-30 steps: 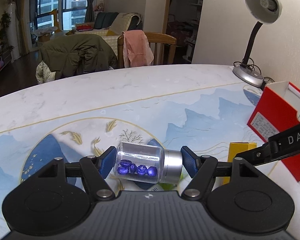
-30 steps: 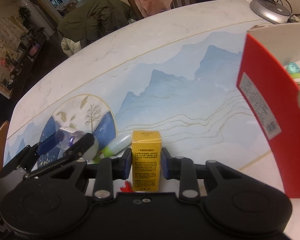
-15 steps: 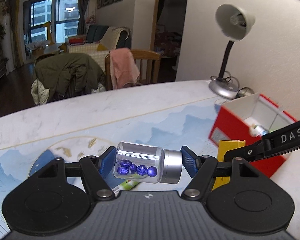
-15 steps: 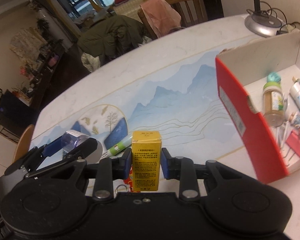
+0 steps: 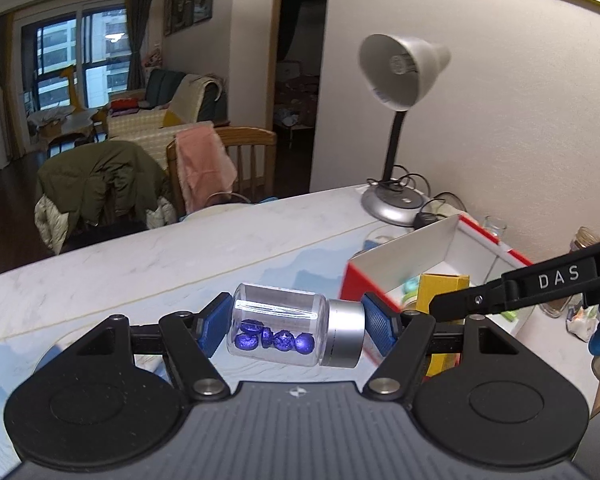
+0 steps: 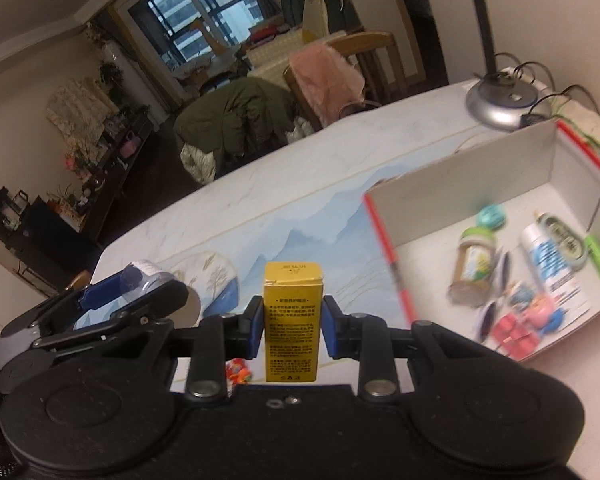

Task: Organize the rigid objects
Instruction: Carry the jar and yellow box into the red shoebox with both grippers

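Note:
My left gripper [image 5: 296,326] is shut on a clear jar [image 5: 278,324] with a silver cap and blue beads inside, held sideways above the table. My right gripper [image 6: 292,326] is shut on an upright yellow box [image 6: 293,328], also in the air. The yellow box also shows in the left wrist view [image 5: 440,292], just left of the red box [image 5: 428,256]. The red box with a white inside [image 6: 464,176] lies open to the right and holds bottles, a teal ball and small toys. The jar shows in the right wrist view [image 6: 140,274] at the left.
A grey desk lamp [image 5: 396,200] with cables stands at the table's far right by the wall. Glass jars [image 5: 584,240] stand behind the red box. Chairs with a green jacket [image 5: 96,180] and a pink cloth stand past the far edge. A small red item [image 6: 238,374] lies under my right gripper.
Both grippers have risen and moved right toward the red box, each still holding its object. The inside of the red box has come into view.

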Action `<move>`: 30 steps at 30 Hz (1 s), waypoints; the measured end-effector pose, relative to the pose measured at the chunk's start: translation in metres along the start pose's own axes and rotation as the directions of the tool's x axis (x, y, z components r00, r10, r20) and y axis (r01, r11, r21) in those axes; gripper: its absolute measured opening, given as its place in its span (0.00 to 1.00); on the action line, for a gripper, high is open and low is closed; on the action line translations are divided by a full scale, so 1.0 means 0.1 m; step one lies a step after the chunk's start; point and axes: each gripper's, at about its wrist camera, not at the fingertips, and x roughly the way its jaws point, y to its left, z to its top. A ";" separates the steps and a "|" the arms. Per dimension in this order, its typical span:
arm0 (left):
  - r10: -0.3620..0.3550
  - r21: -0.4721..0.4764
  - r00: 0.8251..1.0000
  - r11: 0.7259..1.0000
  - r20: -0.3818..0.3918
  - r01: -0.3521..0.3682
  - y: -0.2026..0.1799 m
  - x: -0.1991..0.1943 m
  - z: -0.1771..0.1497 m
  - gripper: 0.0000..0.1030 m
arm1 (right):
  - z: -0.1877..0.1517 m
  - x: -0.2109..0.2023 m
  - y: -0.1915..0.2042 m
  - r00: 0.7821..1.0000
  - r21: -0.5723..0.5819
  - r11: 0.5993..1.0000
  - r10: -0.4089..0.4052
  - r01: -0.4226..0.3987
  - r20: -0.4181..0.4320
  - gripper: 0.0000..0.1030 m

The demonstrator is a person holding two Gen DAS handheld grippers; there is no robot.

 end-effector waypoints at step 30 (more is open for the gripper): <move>-0.106 0.078 0.967 0.989 -0.233 0.127 -1.89 1.36 0.16 0.68 | 0.50 -0.29 -1.94 0.983 0.070 0.981 -0.185 0.184 0.016 0.28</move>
